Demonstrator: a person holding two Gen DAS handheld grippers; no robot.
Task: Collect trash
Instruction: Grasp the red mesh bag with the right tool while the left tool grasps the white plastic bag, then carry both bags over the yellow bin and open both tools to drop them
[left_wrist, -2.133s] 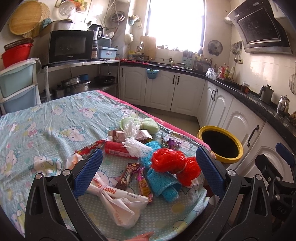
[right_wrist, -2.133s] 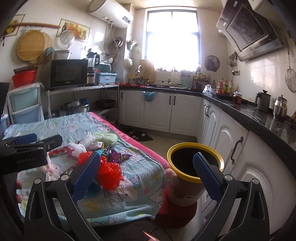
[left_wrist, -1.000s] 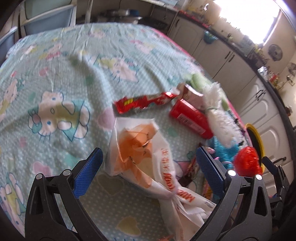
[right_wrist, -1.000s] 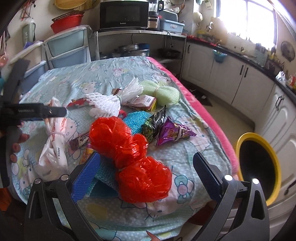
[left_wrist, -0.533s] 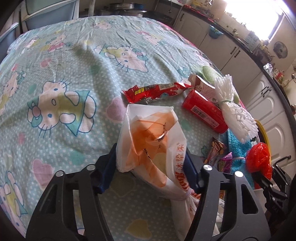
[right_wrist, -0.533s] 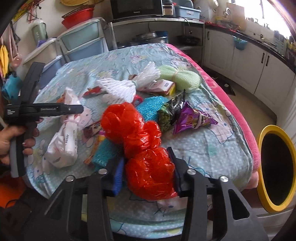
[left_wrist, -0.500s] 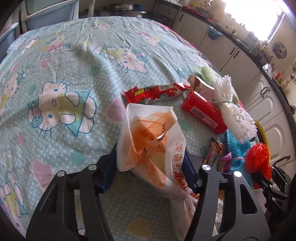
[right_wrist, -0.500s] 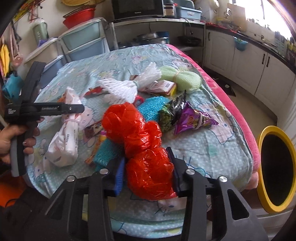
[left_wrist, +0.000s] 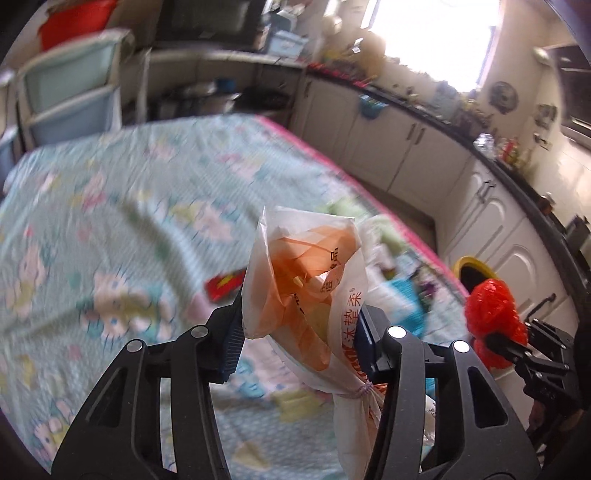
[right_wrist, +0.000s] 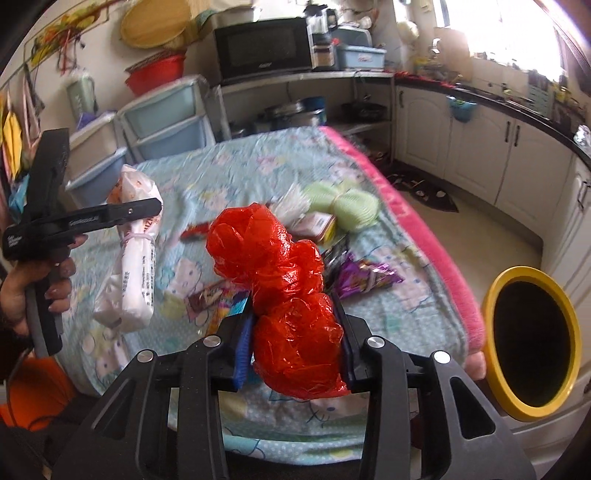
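My left gripper (left_wrist: 299, 338) is shut on a white and orange plastic bag (left_wrist: 314, 280) and holds it above the table; the bag also shows in the right wrist view (right_wrist: 135, 251). My right gripper (right_wrist: 293, 345) is shut on a red plastic bag (right_wrist: 284, 284), lifted off the table; it also shows in the left wrist view (left_wrist: 491, 314). The yellow-rimmed bin (right_wrist: 532, 336) stands on the floor at the table's right. Several wrappers, a purple packet (right_wrist: 365, 278), a green net (right_wrist: 343, 205) and a white net (right_wrist: 291, 203) lie on the tablecloth.
The table has a patterned light-blue cloth (right_wrist: 236, 173) with a pink edge (right_wrist: 417, 236). White cabinets (right_wrist: 476, 144) line the right wall. Plastic drawers (right_wrist: 162, 118) and a microwave (right_wrist: 262, 48) stand behind the table.
Both grippers have lifted their bags off the table. The left gripper rose and tilted up, blurring its view. Before that both closed on the bags.
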